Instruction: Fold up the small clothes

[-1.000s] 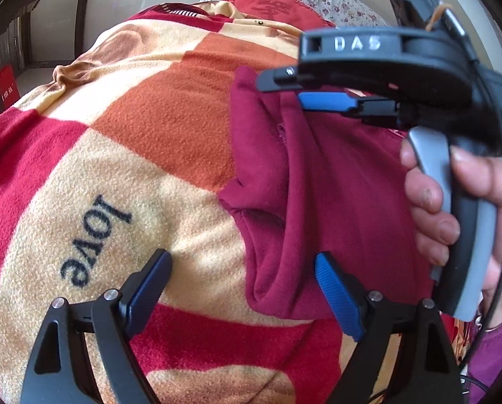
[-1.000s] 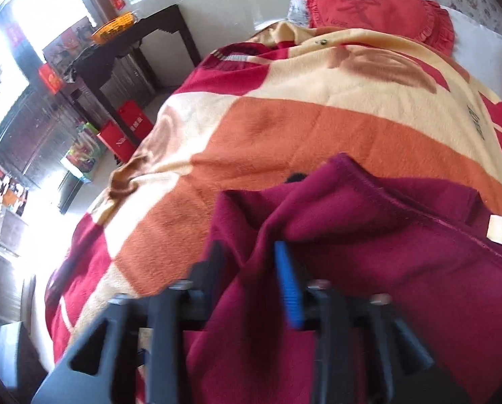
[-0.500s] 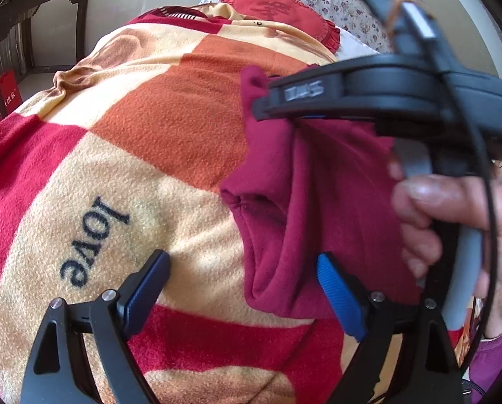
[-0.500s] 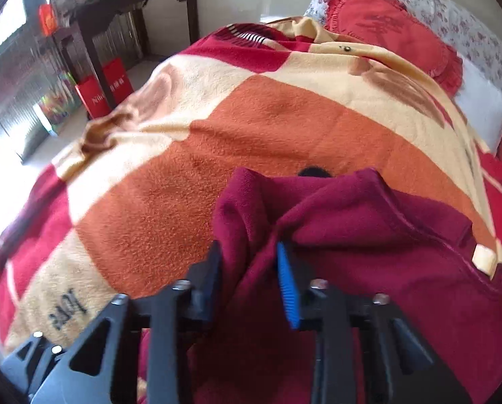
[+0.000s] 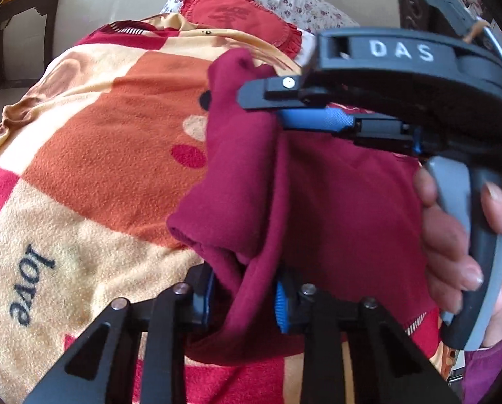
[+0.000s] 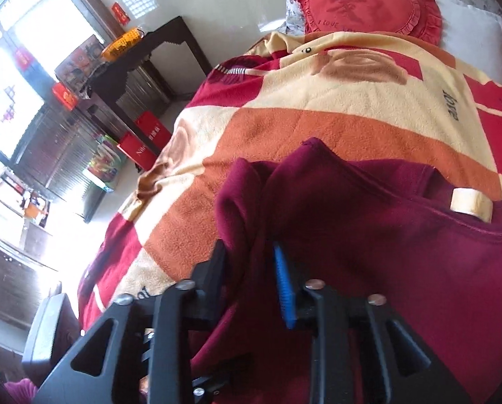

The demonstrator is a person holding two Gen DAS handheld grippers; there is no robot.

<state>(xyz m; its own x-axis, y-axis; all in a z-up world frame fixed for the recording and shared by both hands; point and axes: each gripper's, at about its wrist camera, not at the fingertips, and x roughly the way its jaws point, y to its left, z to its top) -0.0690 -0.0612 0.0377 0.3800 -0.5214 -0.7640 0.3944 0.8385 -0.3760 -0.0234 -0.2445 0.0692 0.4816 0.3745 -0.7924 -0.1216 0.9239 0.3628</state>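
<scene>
A maroon fleece garment (image 5: 335,208) lies partly folded on a checked red, orange and cream blanket (image 5: 92,155). My left gripper (image 5: 244,298) is shut on the near folded edge of the garment. My right gripper (image 5: 277,107) comes in from the right, held by a hand, and is shut on the far edge, lifted off the blanket. In the right wrist view my right gripper (image 6: 251,279) pinches a bunched fold of the garment (image 6: 385,252), and a cream label (image 6: 471,203) shows at its collar.
A red heart-shaped cushion (image 6: 368,3) and a floral pillow (image 5: 284,0) lie at the head of the bed. A dark wooden side table (image 6: 149,57) with an orange basket and red boxes (image 6: 143,138) stand left of the bed.
My left gripper was open above the garment's near edge and has now shut on it. My right gripper keeps its hold and has shifted with the far edge.
</scene>
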